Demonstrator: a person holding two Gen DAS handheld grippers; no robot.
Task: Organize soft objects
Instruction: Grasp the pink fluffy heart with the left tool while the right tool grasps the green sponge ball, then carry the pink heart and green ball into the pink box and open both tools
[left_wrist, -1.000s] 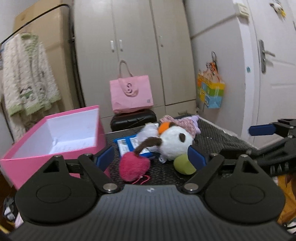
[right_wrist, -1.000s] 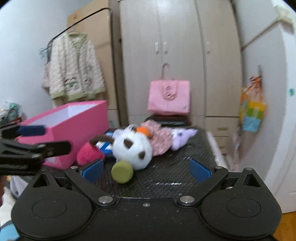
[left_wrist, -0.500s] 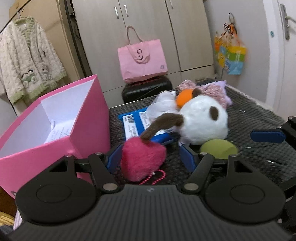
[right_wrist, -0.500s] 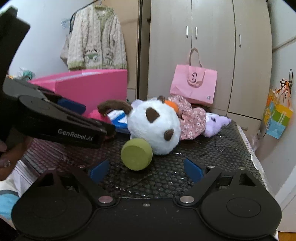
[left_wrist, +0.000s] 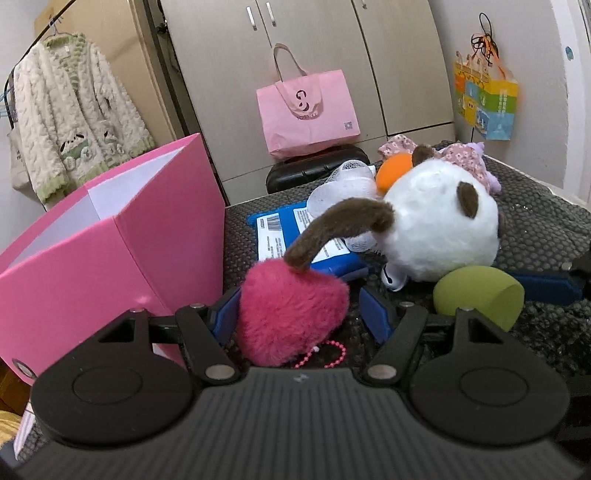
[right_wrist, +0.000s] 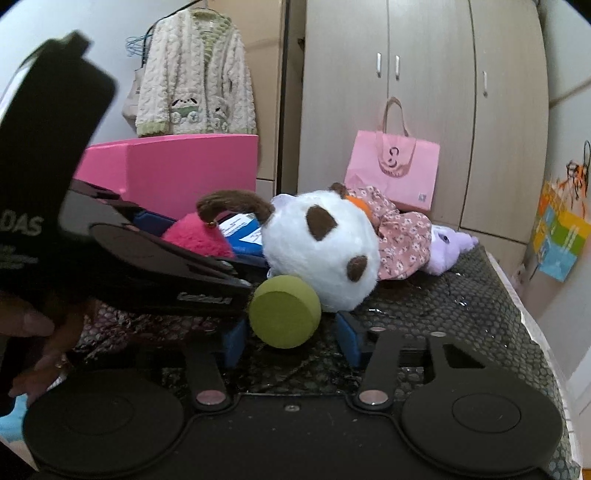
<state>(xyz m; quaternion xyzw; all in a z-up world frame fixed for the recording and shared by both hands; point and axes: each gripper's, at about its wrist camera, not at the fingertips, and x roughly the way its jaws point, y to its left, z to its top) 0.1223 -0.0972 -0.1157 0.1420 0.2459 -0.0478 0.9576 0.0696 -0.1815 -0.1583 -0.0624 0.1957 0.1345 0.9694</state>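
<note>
The fingers of the left gripper (left_wrist: 299, 314) stand apart on either side of the pink fuzzy heart (left_wrist: 291, 314), the left pad touching or nearly touching its fur and the right pad a little clear of it — not yet clamped. The fingers of the right gripper (right_wrist: 291, 341) are likewise spread, with the green sponge (right_wrist: 284, 312) sitting between them on the tabletop (right_wrist: 461, 317); no squeeze shows on it.

Both grasps look ready to close, and the risks are judged from there. The brown plush ear (left_wrist: 332, 229) of the white round plush (left_wrist: 439, 232) droops onto the top of the heart at about 12 o'clock, so lifting the heart may drag the ear or tip the plush. A pink bead chain (left_wrist: 325, 356) trails from the heart toward 6 o'clock and could snag on the mat. The sponge touches the plush at its 1 o'clock side, so the right finger has little room there, and a soft sponge may squirt out if pinched off-centre. The two grippers sit close together; in the right wrist view the left one fills the 9 o'clock side, just beside the sponge, so a collision is possible.

The open pink box (left_wrist: 110, 251) stands at 10 o'clock of the heart, the likely destination. Behind the plush lie a blue packet (left_wrist: 280, 236), a white mesh puff (left_wrist: 343, 188), an orange ball (left_wrist: 393, 171) and a floral-dressed purple toy (right_wrist: 413, 240).
</note>
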